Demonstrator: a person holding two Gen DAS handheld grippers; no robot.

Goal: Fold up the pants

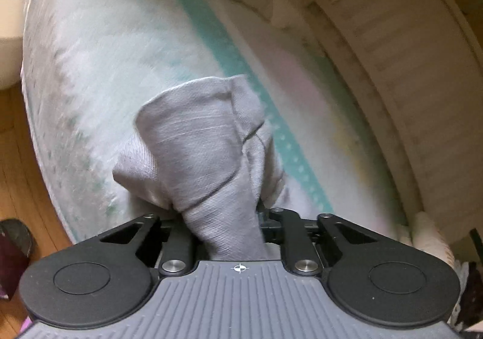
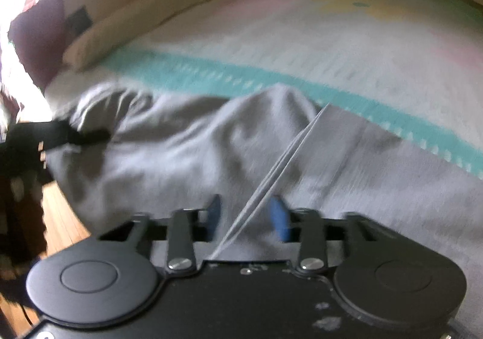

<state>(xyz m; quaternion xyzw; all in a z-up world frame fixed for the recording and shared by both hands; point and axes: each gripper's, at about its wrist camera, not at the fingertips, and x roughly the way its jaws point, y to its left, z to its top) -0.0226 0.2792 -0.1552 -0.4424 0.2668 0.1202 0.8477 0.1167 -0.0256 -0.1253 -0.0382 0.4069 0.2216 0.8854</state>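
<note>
At the left gripper [image 1: 225, 218] we find the jaws clamped on a bunched wad of the grey woven cotton pants [image 1: 199, 139]; the fabric rises out of the grip as a rumpled cone, hem edge turned over at the top, twill weave plain to see.

At the right gripper [image 2: 246, 215] the blue pads [image 2: 279, 218] stand either side of a thin, layered edge of the same pants [image 2: 181, 151]. A gap shows on both sides, so we judge no firm pinch yet — the frame is blurred.

Outward: the pants lie spread on the near part of a pale bedspread with a teal band [image 2: 271, 79], soft and matte. The left gripper is visible at far left, biting the cloth [image 2: 87, 136].

Step in hand, as we read it: securing two hold points. The next move calls for the right pads meeting on the edge, then lifting both — evenly.
</note>
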